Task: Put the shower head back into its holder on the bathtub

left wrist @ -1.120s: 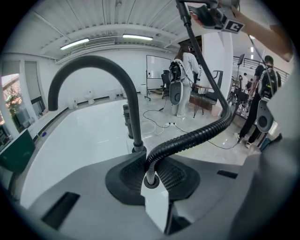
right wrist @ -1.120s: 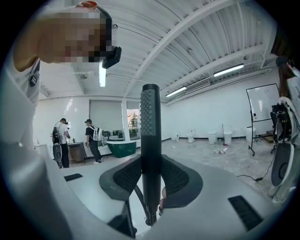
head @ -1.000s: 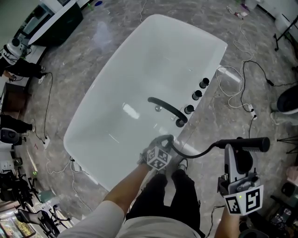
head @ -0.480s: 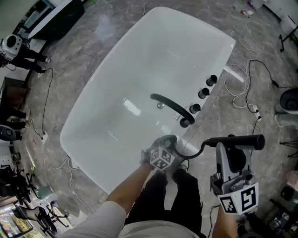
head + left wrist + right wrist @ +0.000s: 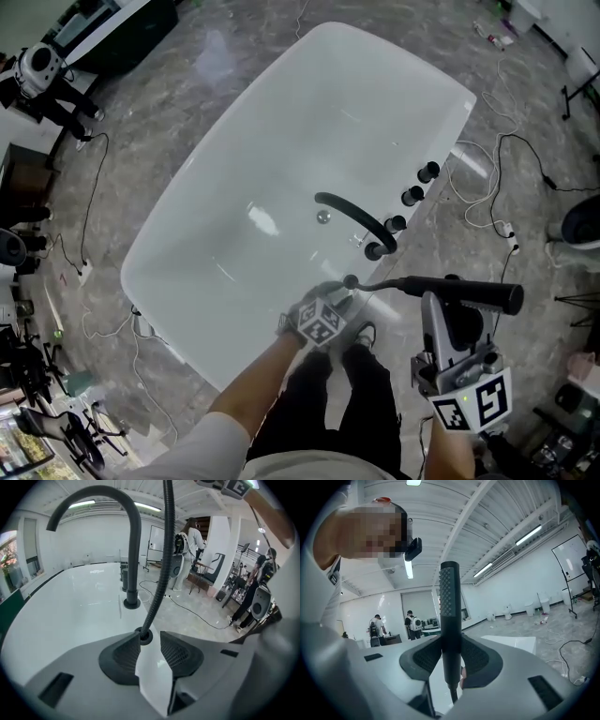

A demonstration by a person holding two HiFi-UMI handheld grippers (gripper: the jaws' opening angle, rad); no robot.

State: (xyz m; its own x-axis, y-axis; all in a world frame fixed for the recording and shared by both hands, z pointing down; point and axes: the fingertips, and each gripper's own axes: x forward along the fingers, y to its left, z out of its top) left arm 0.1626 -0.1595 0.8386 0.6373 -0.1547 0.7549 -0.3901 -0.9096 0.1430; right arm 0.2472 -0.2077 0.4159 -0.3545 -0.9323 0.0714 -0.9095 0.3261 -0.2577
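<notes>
The black stick shower head [image 5: 469, 293] lies level over the floor beside the white bathtub [image 5: 281, 141], and my right gripper [image 5: 457, 307] is shut on it. In the right gripper view the shower head [image 5: 449, 602] stands upright between the pads of the right gripper [image 5: 451, 651]. Its black hose [image 5: 389, 282] runs nearly straight to the round holder [image 5: 349, 280] on the tub rim. My left gripper [image 5: 339, 292] sits at that holder. In the left gripper view the hose [image 5: 159, 573] rises out of the holder ring [image 5: 139, 634] just past the tips of the left gripper [image 5: 149, 639], whose jaws stand slightly apart.
A curved black faucet spout [image 5: 352, 214] and three black knobs [image 5: 412, 196] stand on the tub rim beyond the holder. Cables [image 5: 497, 169] lie on the grey floor to the right. Dark equipment [image 5: 112, 37] stands at the top left. My legs [image 5: 347, 394] are below.
My right gripper has carried the shower head left, towards the tub. The hose, which sagged in a loop, now runs almost straight. My left gripper has sunk a little at the holder.
</notes>
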